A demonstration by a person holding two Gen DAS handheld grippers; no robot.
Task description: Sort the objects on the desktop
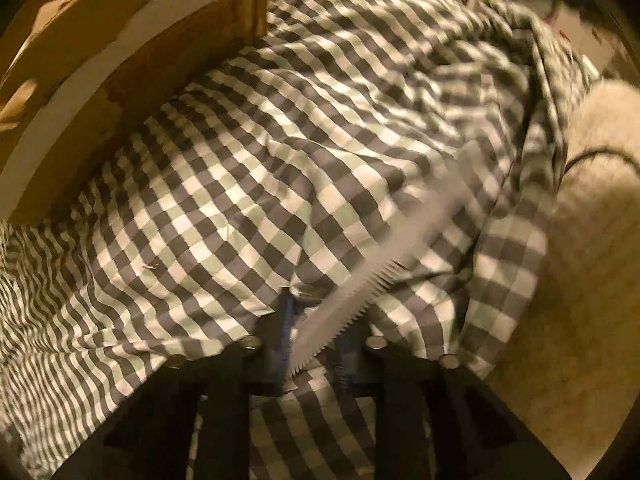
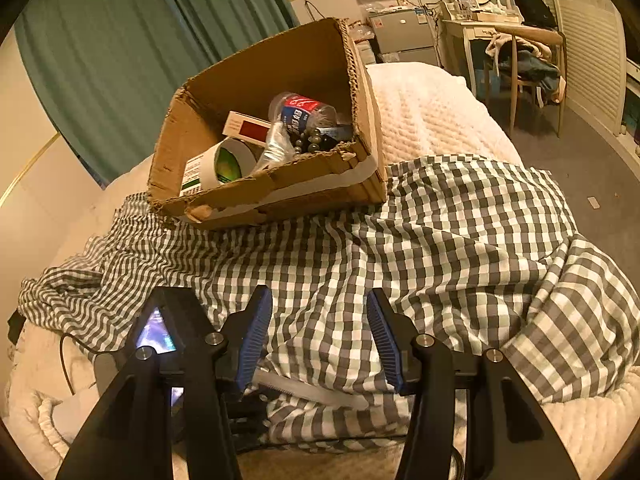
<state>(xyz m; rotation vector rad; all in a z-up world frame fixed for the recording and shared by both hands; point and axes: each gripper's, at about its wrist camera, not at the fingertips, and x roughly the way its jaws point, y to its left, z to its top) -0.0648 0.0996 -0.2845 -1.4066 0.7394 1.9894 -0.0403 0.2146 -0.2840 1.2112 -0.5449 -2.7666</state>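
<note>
From the left wrist camera, the left gripper (image 1: 310, 344) is pinched onto one end of a white plastic comb with fine saw-like teeth (image 1: 384, 264), its fingers drawn in close on either side of it. The comb slants up and to the right from the fingers, blurred over its far half, above a rumpled grey-and-white checked cloth (image 1: 224, 184) that fills most of the view. At the upper left stands the side wall of a brown corrugated cardboard box with a strip of pale tape (image 1: 120, 64), resting on the cloth. A fluffy cream blanket (image 1: 592, 208) shows at the right edge, with a thin dark cord lying on it.

From the right wrist camera, the right gripper (image 2: 320, 336) holds nothing, its blue-padded fingers (image 2: 256, 332) spread wide apart over the checked cloth. The comb (image 2: 308, 392) shows low between them, lying across the cloth with one end at the dark left gripper (image 2: 244, 404) near the bottom. Further back, the open cardboard box (image 2: 256, 188) sits tilted on the cloth. Inside it are a white cylindrical tub with a green lid (image 2: 220, 168), a flat red-and-white carton (image 2: 248, 128), a crumpled clear plastic bottle with a red and blue label (image 2: 296, 116) and a string of dark round beads (image 2: 312, 142). Behind the box lies a white quilted bedcover (image 2: 424, 112), with teal curtains (image 2: 120, 60) to the left and a wooden chair draped with clothes (image 2: 528, 60) to the right.
</note>
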